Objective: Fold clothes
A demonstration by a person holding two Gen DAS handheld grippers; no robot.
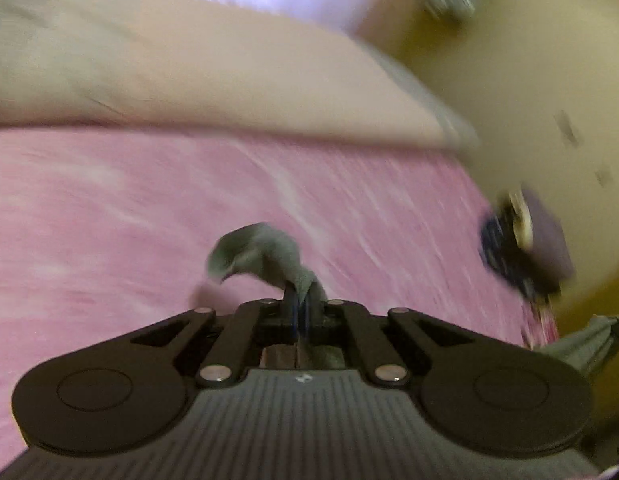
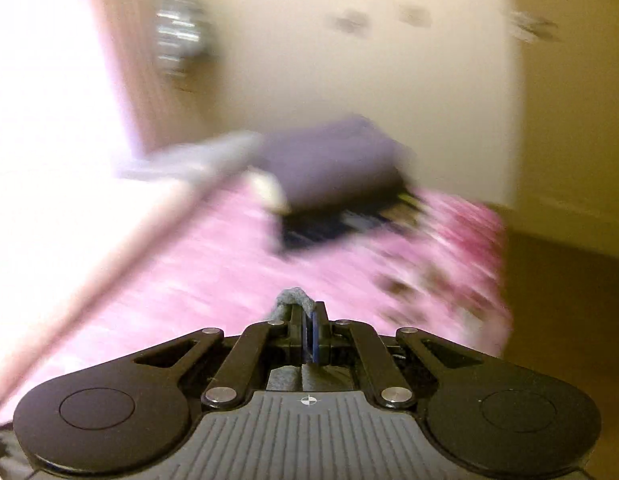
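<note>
**Grey garment pinched in both grippers, above pink bed**

Grey garment (image 1: 265,252) is off the bedspread, clamped at two points; both views heavily motion-blurred, so detail is limited.

Pink bedspread (image 1: 149,208) fills the lower half of both views; beige pillow or duvet (image 1: 181,72) lies along its far side in the left view; cream wall (image 2: 369,72) behind; stack of folded dark clothes (image 2: 337,176) sits near the bed's far corner, purple piece on top, well apart from both grippers.

Left gripper (image 1: 299,300): jaws together on a fold of the grey fabric; cloth bunches up past the fingertips and curls over to the left; more grey cloth stretches at the right edge of that view; gripper angled down toward the bed.

Right gripper (image 2: 309,322): jaws together, a small nub of grey fabric sticking out above and left of the tips; pitched down less steeply, toward the bed corner.
</note>
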